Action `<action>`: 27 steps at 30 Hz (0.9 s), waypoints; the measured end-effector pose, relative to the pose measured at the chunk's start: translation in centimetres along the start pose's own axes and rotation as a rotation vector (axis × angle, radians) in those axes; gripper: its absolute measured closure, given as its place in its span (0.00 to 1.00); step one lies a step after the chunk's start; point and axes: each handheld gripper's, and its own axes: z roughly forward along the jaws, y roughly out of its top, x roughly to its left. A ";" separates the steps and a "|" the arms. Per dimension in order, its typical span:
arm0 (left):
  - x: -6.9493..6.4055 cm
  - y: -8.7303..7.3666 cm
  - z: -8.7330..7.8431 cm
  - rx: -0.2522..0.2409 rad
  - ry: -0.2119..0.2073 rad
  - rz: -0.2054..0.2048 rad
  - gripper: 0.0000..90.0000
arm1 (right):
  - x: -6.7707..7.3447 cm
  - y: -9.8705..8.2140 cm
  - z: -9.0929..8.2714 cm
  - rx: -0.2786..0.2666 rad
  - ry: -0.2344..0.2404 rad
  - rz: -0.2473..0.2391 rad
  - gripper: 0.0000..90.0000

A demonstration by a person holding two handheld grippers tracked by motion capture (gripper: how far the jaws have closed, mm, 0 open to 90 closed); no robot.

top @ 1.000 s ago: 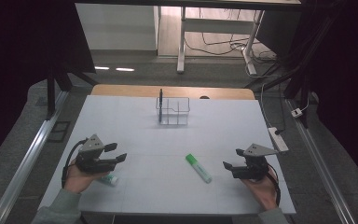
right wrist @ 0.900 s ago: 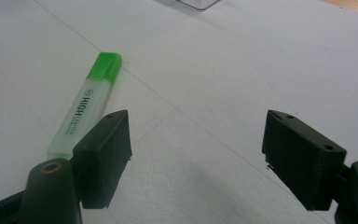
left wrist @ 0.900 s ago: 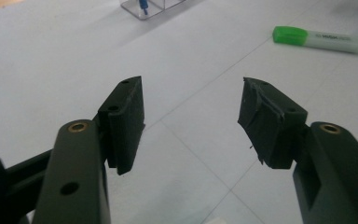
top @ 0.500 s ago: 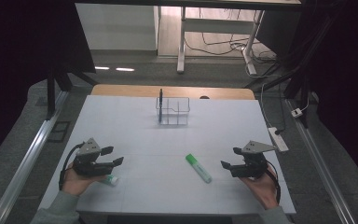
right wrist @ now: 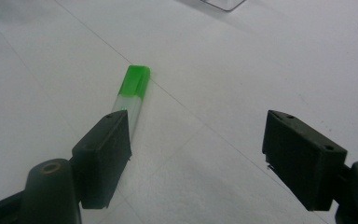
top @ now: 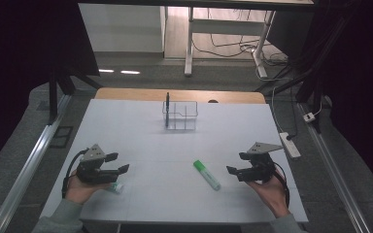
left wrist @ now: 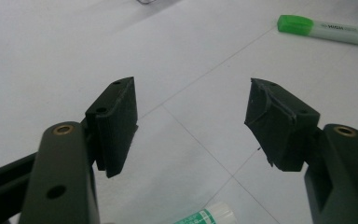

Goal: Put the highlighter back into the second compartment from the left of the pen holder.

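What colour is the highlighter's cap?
Bright green, on the highlighter; clearest in the right gripper view.

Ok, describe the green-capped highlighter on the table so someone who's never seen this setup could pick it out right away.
Start from the white table and the clear wire organizer near its far edge. Come toward the near side, a little right of centre: the highlighter lies flat on bare tabletop beside the right tongs, untouched. Unlike the white tube under the left tongs, it has a bright green cap.

High view: fixed above the near edge, facing far and down over the table (top: 141,121). Gripper views: low, close to the tabletop, both catching the green highlighter (left wrist: 324,31).
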 end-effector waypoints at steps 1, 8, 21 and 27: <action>0.0 0.0 0.0 -0.001 0.000 0.000 0.37 | 0.0 0.1 0.1 0.002 0.000 0.001 0.26; -0.2 0.1 0.2 0.008 -0.008 0.010 0.37 | 0.3 1.0 0.4 0.019 0.005 -0.001 0.26; -0.3 0.1 0.3 0.013 -0.008 0.018 0.37 | 1.2 3.8 1.8 0.065 0.015 -0.012 0.26; -0.4 0.2 0.1 0.006 -0.005 0.017 0.37 | 1.8 5.2 3.0 0.113 0.026 -0.021 0.26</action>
